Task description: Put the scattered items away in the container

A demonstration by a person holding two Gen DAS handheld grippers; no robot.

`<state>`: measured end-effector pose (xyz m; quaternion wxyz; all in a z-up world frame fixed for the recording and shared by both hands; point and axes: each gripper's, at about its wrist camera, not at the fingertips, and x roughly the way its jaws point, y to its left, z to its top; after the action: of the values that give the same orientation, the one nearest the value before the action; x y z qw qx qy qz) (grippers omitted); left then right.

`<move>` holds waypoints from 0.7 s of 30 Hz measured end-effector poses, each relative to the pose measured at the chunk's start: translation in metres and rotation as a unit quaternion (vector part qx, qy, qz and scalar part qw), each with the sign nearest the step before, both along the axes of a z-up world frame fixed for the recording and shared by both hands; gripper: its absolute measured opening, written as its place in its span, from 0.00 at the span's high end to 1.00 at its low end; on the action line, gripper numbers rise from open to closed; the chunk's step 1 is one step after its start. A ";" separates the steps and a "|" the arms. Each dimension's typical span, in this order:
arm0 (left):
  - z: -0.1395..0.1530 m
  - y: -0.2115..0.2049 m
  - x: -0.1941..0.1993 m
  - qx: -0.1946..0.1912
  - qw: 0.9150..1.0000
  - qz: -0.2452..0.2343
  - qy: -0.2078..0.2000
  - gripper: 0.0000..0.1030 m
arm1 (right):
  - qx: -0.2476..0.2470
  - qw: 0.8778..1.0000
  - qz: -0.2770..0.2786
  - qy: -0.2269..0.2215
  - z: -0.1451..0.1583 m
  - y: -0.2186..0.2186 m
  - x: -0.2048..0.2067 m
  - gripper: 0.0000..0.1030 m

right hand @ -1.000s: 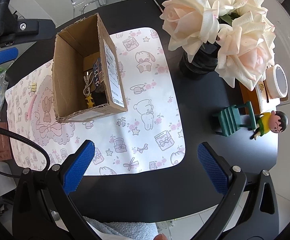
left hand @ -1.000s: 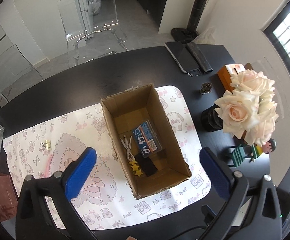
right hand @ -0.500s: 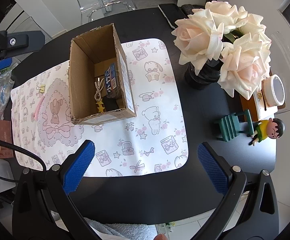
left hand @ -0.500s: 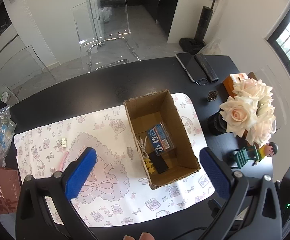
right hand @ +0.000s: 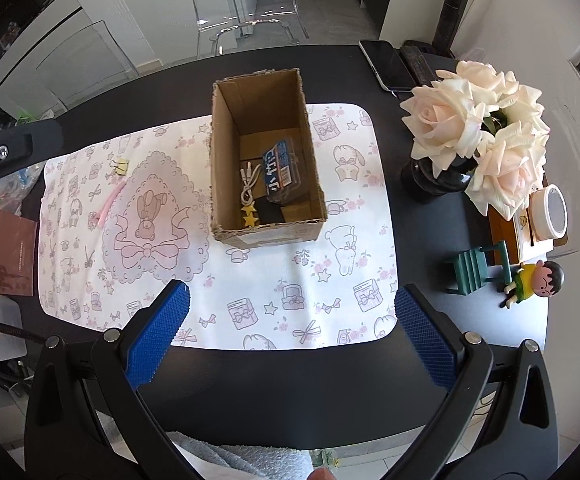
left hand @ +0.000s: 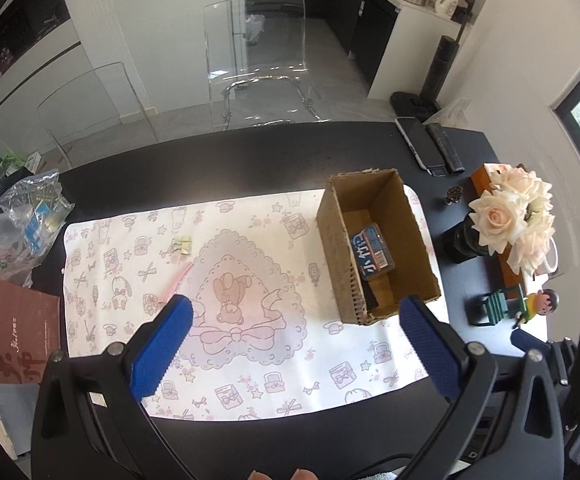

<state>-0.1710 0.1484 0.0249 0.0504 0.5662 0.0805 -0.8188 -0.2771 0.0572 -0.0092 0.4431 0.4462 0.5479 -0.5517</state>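
An open cardboard box stands on a white patterned mat. Inside lie a blue-labelled clear case, a white cable, yellow stars and a black item. A gold binder clip and a pink stick lie on the mat left of the box. My left gripper is open and empty, above the mat's near middle. My right gripper is open and empty, over the mat's front edge.
A vase of pale roses, a green toy chair and a doll stand right of the mat. A phone lies at the back right. A plastic bag and a brown booklet lie left.
Both grippers have pulled back and up from the box, so more of the table shows. The left one has also shifted left, toward the clip and the pink stick. Both stay open.
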 end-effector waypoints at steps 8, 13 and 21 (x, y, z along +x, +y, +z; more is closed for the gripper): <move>0.007 -0.063 0.056 -0.006 0.999 0.046 -0.002 0.00 | -0.004 0.999 0.048 -0.005 -0.001 0.012 0.060 0.00; 0.010 -0.097 0.090 -0.005 0.998 0.068 -0.001 0.00 | -0.009 0.997 0.075 -0.008 -0.001 0.020 0.099 0.00; 0.009 -0.140 0.136 0.004 0.996 0.090 -0.001 0.00 | -0.013 0.994 0.105 -0.007 -0.001 0.032 0.155 0.00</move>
<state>-0.0351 0.0088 0.0335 0.1213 0.5578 0.1341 -0.8100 -0.1221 0.0889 -0.0106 0.5079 0.3839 0.5818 -0.5060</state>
